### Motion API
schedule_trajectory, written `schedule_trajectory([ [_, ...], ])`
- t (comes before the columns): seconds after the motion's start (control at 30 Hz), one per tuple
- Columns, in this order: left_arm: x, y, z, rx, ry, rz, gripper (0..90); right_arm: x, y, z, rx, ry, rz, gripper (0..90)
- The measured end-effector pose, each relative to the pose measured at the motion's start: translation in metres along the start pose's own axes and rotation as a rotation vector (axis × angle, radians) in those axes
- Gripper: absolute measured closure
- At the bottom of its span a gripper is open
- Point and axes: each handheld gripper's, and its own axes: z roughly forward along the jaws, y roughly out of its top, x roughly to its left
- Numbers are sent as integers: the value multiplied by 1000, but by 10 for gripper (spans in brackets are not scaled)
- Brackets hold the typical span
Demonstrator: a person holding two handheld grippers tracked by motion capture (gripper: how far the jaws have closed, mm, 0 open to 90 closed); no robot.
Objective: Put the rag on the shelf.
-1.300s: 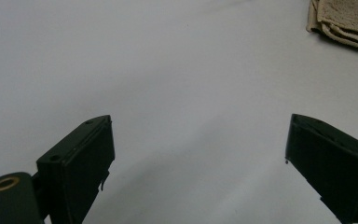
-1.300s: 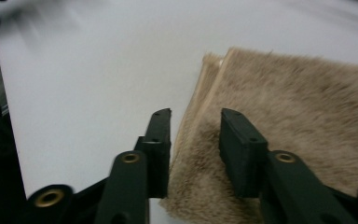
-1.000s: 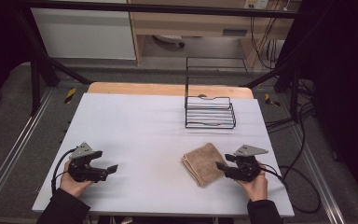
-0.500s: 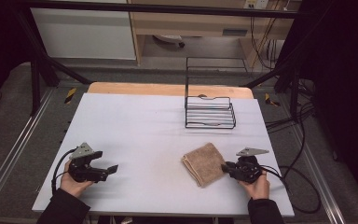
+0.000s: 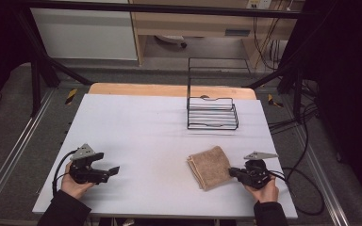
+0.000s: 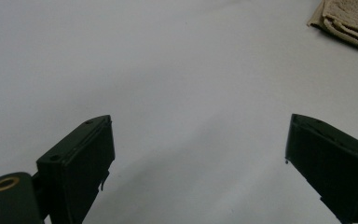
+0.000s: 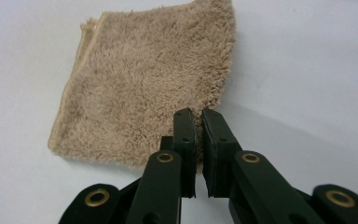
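White table [image 5: 146, 122] — right hand-held gripper [image 7: 198, 116] pinches the towel's [image 7: 140, 88] edge.

Fluffy, rough-piled tan terry cloth for the folded towel [image 7: 144, 88], with a smoother stitched hem along one edge. Matt, smooth white sheet over the table [image 5: 136, 127], bare pale wood at its far edge; thin black metal wire for the rack [image 5: 212, 113]. Matt black plastic with brass-coloured rivets on the right gripper [image 7: 198, 116].

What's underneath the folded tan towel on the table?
The towel lies flat on the white table. Whatever might sit beneath its folded layers is covered. The right gripper is shut at its edge.
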Motion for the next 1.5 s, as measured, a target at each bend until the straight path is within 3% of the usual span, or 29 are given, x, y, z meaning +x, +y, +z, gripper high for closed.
schedule_trajectory([
  [0.27,-1,1,1,8,10,-6,76,-5,-8,3,33,-9,-18,814],
  [0.4,-2,3,1,7,22,-9,74,-10,-9,0,-23,14,-44,689],
  [0.63,-10,8,6,13,26,-9,71,-18,-6,-2,-127,47,-32,469],
  [1.0,-16,15,12,9,22,-9,66,-36,9,9,-193,58,-35,188],
  [1.27,-20,20,19,25,23,-9,66,-44,30,24,-168,54,-58,116],
  [1.5,-32,32,30,32,7,8,66,-49,43,34,-169,59,-65,145],
])
